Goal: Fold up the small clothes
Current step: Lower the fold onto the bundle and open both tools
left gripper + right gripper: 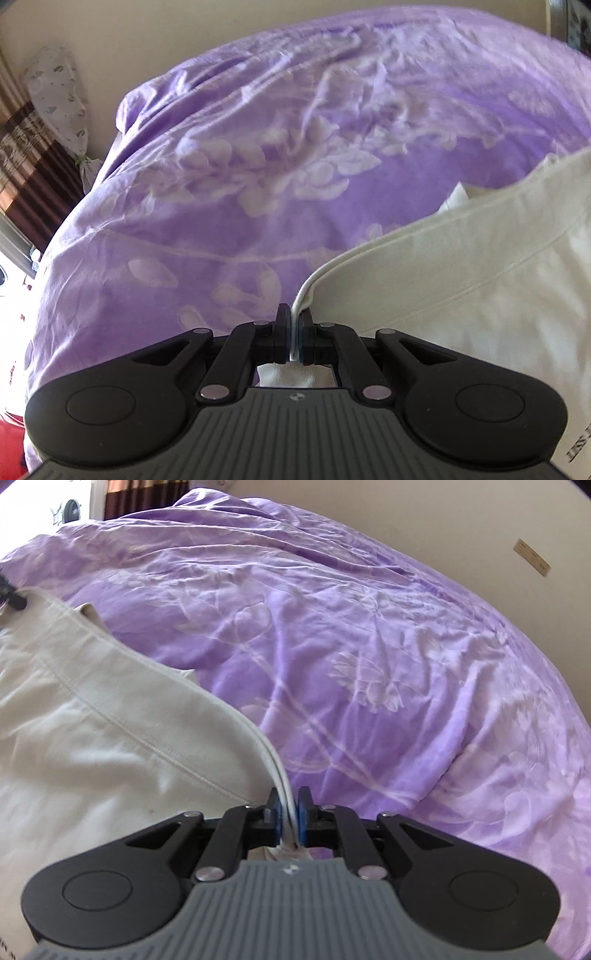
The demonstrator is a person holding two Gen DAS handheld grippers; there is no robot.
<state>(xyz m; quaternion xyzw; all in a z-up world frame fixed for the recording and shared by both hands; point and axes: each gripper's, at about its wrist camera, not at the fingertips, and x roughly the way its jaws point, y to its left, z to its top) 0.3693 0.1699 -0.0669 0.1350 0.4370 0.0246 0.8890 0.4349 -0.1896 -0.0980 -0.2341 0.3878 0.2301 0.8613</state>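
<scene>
A cream-white garment (pixel 461 269) with stitched hems lies over a purple bedspread (pixel 258 155). My left gripper (pixel 294 325) is shut on the garment's left hem edge, with cloth pinched between the blue pads. In the right wrist view the same garment (pixel 92 720) spreads to the left. My right gripper (pixel 289 805) is shut on its right edge, a fold of cloth running between the fingers. The tip of my left gripper (pixel 11 594) shows at the far left edge of that view. The garment hangs stretched between both grippers above the bed.
The purple floral bedspread (pixel 369 646) covers the whole bed and is wrinkled. A cream wall (pixel 443 524) stands behind it. Brown striped curtains (pixel 33 166) and a patterned white bundle (pixel 55 96) are at the left. Printed black lettering (pixel 580 446) shows on the garment's lower part.
</scene>
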